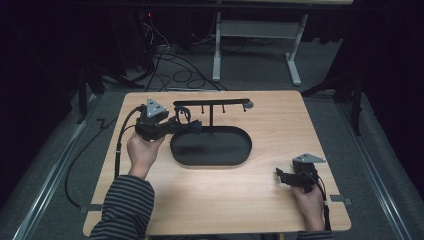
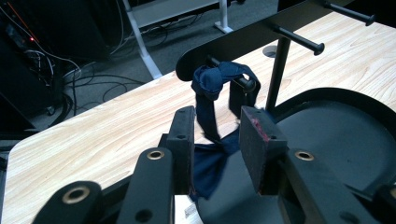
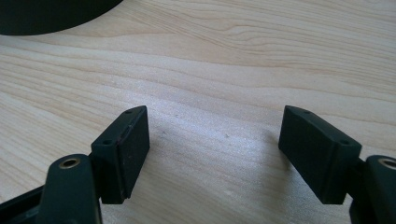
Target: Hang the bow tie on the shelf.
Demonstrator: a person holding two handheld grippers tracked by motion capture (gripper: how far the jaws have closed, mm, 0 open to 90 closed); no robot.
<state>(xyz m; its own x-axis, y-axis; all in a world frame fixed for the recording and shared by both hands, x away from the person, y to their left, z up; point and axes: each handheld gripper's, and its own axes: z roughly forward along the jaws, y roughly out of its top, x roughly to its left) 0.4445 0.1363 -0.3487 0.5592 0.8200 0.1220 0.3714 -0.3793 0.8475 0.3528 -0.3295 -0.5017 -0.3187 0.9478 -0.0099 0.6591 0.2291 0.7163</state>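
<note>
The dark blue cloth strip (image 2: 219, 79) hangs looped on the rack's end peg (image 2: 243, 83), dangling straight ahead between the left claw's (image 2: 217, 135) parted jaws, unpinched.

Wooden surface (image 1: 260, 195) sat centre frame on grey floor (image 1: 45, 150). Cables (image 1: 175, 70) tangled upper left; white table frame (image 1: 255, 30) stood top centre.

We hold our left gripper (image 1: 192, 126) at the table's ten o'clock, its jaws pointing toward three o'clock and parted. Our right gripper (image 1: 280, 175) rests low at four o'clock, jaws spread wide and aimed toward nine o'clock, hand (image 1: 309, 202) behind it.
</note>
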